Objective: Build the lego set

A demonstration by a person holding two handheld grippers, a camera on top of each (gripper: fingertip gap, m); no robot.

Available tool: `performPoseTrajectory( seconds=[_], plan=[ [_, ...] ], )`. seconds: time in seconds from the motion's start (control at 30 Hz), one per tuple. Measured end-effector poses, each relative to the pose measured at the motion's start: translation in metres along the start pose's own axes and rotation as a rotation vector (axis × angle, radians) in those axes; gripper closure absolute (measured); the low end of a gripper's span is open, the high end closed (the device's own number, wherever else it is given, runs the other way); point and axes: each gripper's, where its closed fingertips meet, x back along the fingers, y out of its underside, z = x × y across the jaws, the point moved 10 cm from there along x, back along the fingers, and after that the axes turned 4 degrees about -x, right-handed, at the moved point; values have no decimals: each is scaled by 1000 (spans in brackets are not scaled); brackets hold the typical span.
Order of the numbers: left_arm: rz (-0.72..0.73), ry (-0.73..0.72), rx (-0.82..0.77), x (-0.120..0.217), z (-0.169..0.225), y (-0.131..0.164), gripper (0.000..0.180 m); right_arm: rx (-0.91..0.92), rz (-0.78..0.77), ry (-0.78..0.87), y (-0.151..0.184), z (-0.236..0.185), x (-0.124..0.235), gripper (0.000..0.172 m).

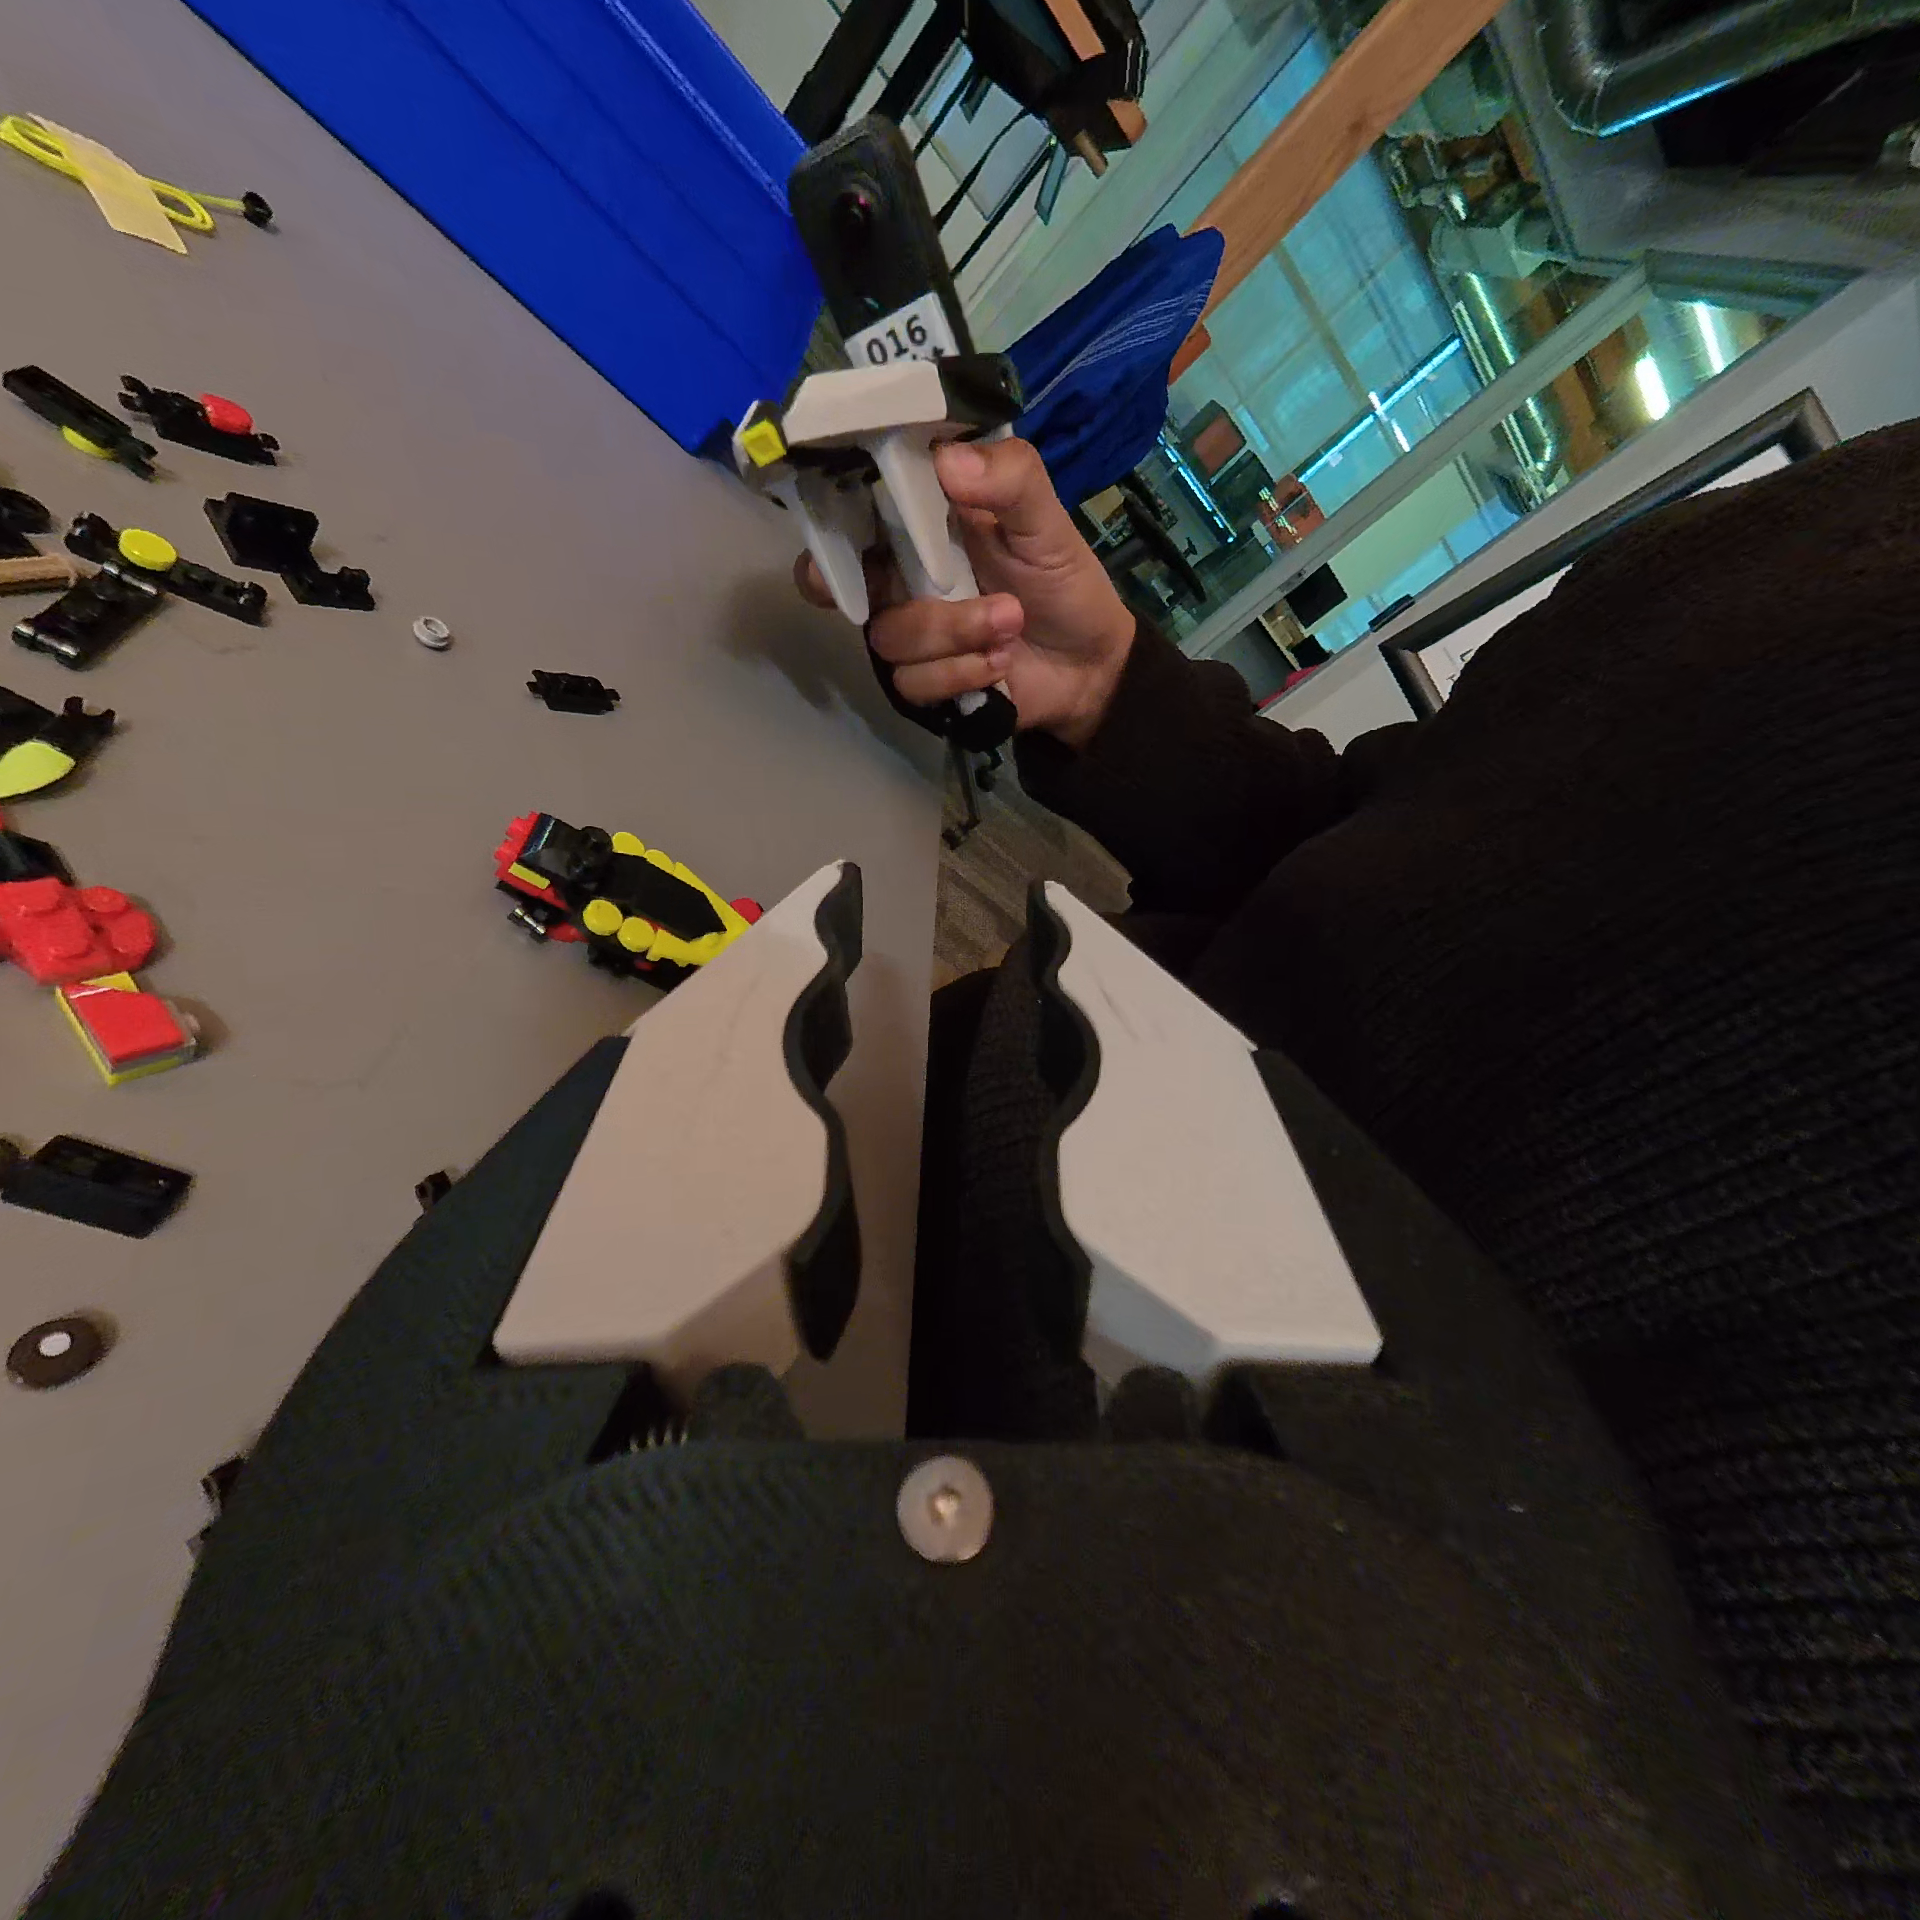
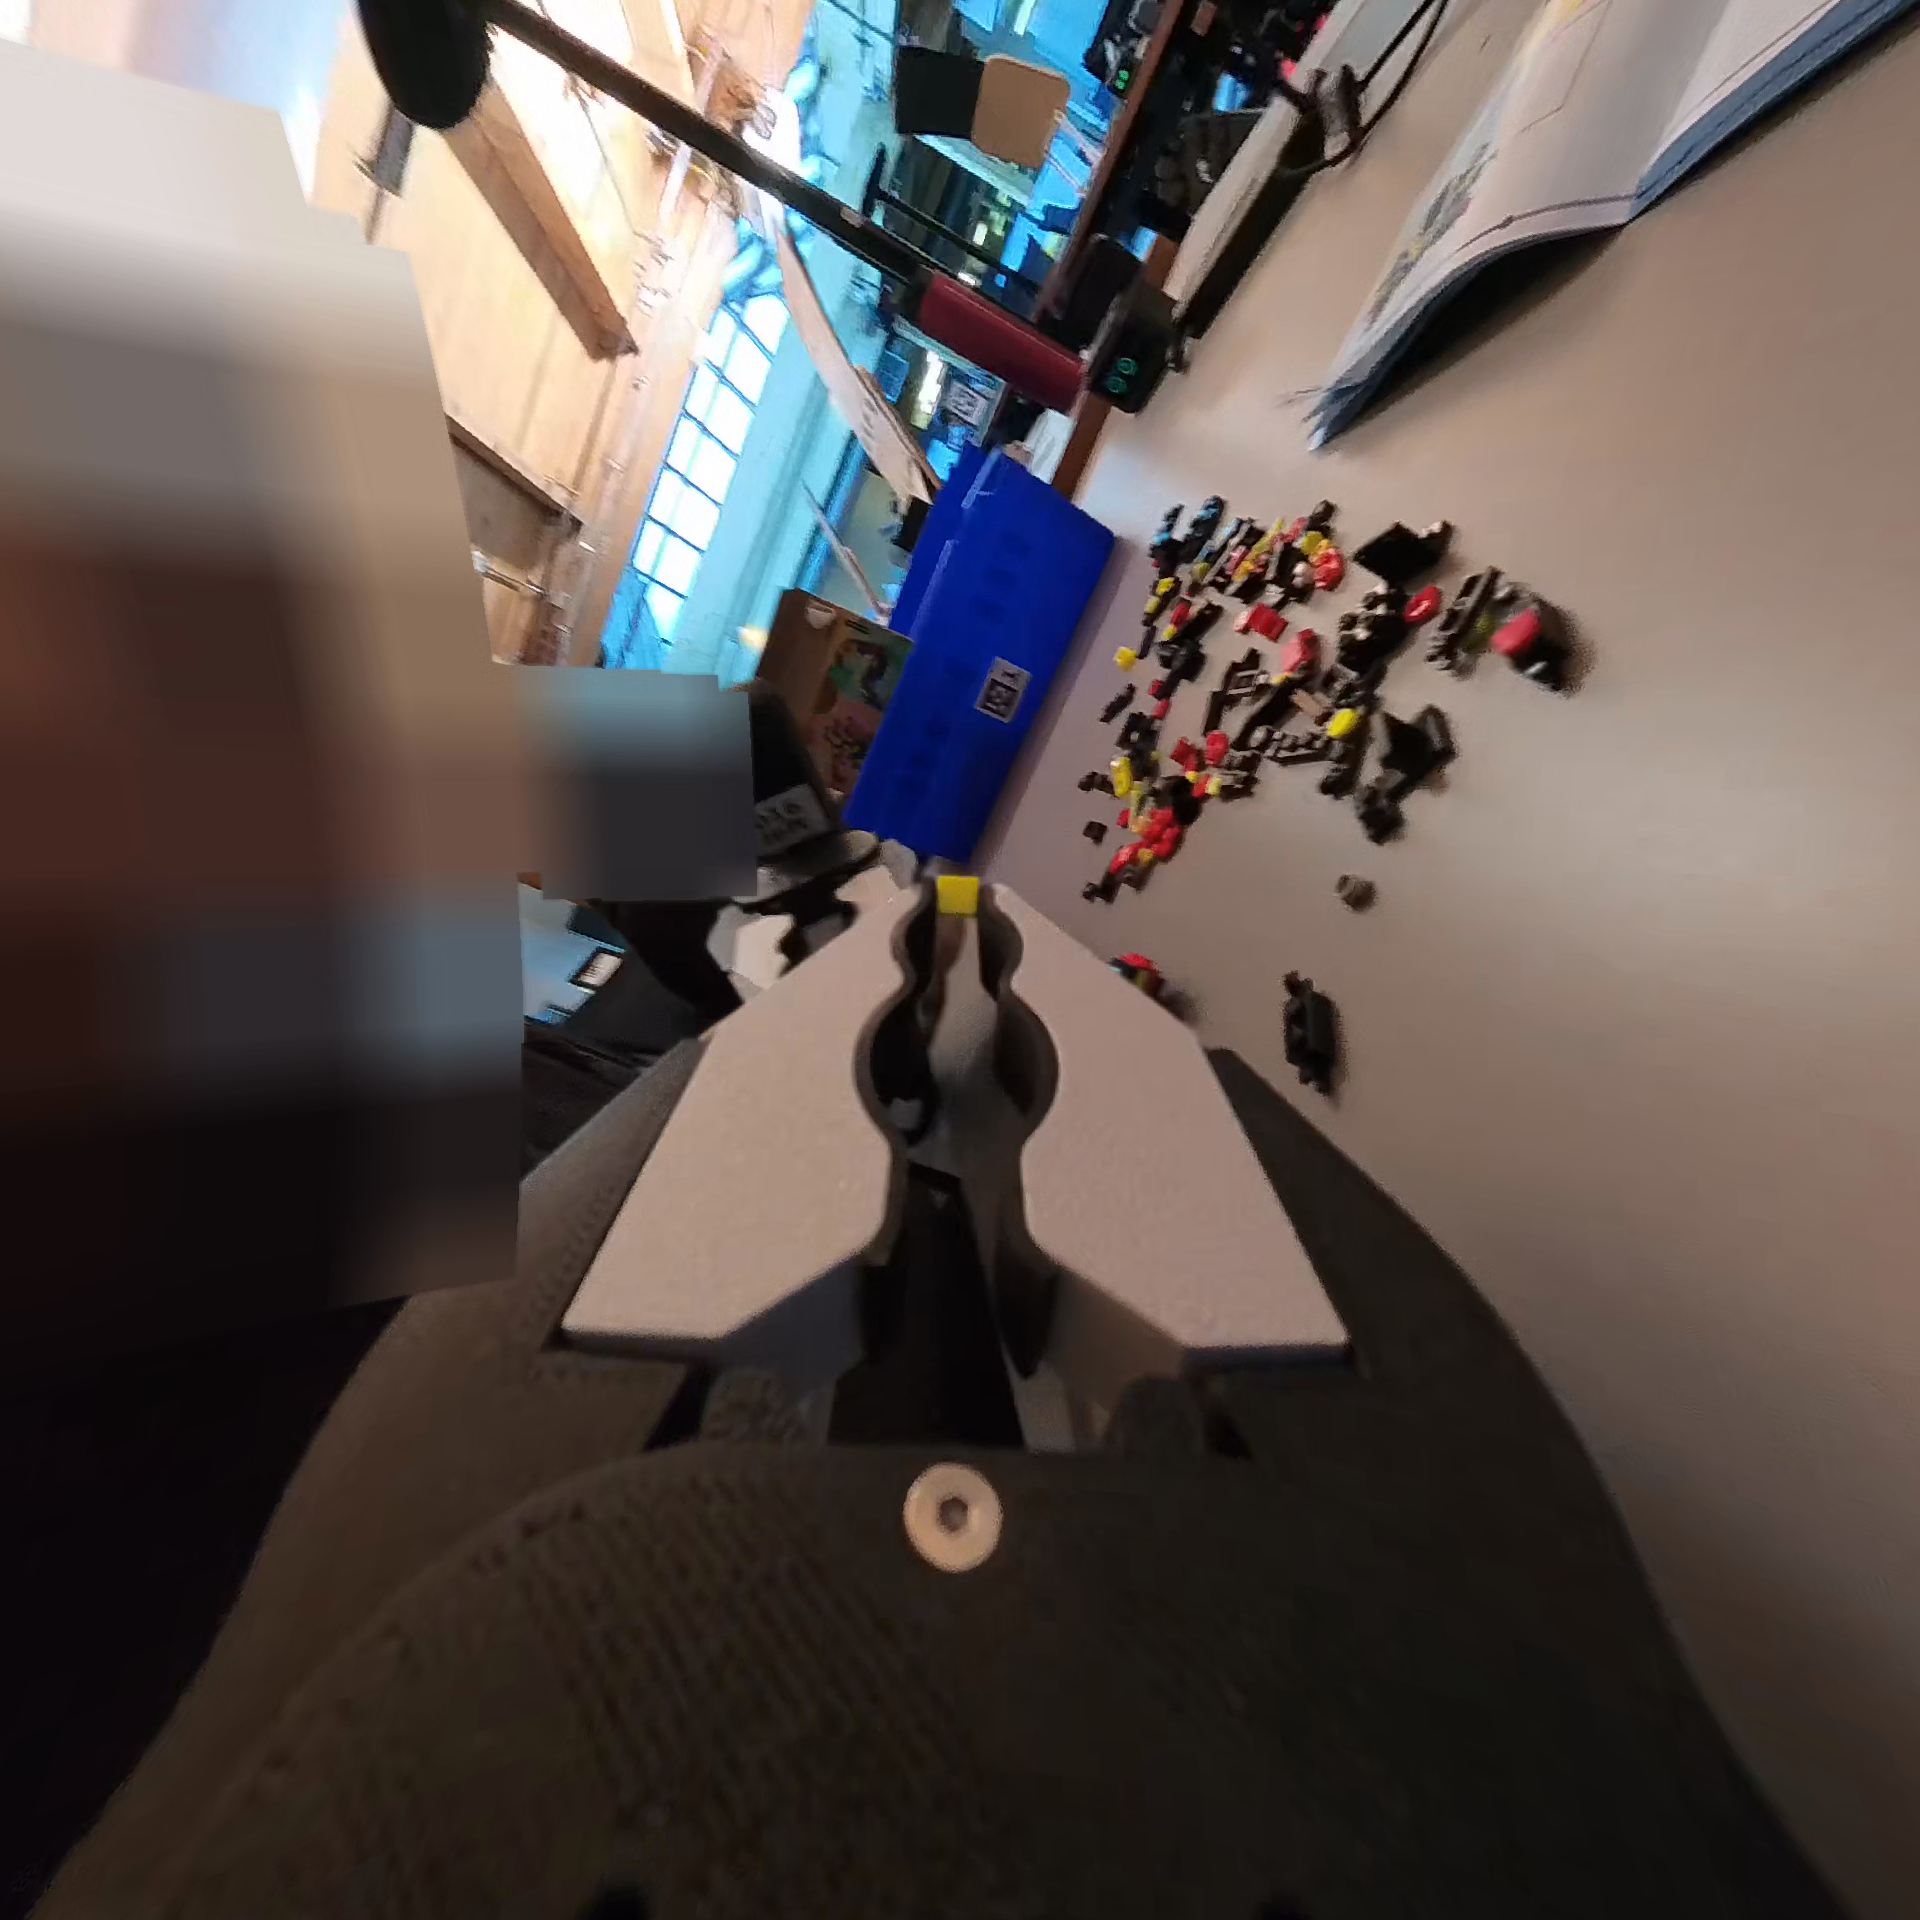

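Right gripper [image 2: 957, 902] clenched on a small yellow brick [image 2: 957, 896], pinched at the fingertips and lifted clear of the desk [image 2: 1558, 1143]. Left gripper [image 1: 940, 894] released, nothing between its pads, hovering at the desk edge just beside a part-built red, yellow and black model [image 1: 623, 899]. Most loose pieces [image 2: 1299, 675] lie scattered, unattached (build looks early).
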Motion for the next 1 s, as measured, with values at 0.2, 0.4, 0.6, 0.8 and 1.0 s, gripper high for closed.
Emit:
performPoseTrajectory(
  seconds=[0.2, 0.4, 0.6, 0.8, 1.0],
  plan=[
    [3, 2, 10, 1, -1, 0, 152, 217, -105, 230, 3, -6, -3, 167],
    [5, 1, 13, 1, -2, 0, 152, 550, -292, 719, 5, -1, 5, 166],
    [3, 4, 17, 1, -2, 0, 151, 800, -500, 945, 18, 2, -7, 166],
    [1, 4, 18, 1, -2, 0, 151, 807, -508, 922, 20, 1, -10, 166],
    [-5, 3, 17, 0, -2, 1, 151, 797, -498, 908, 20, 2, -9, 165]
  ],
)
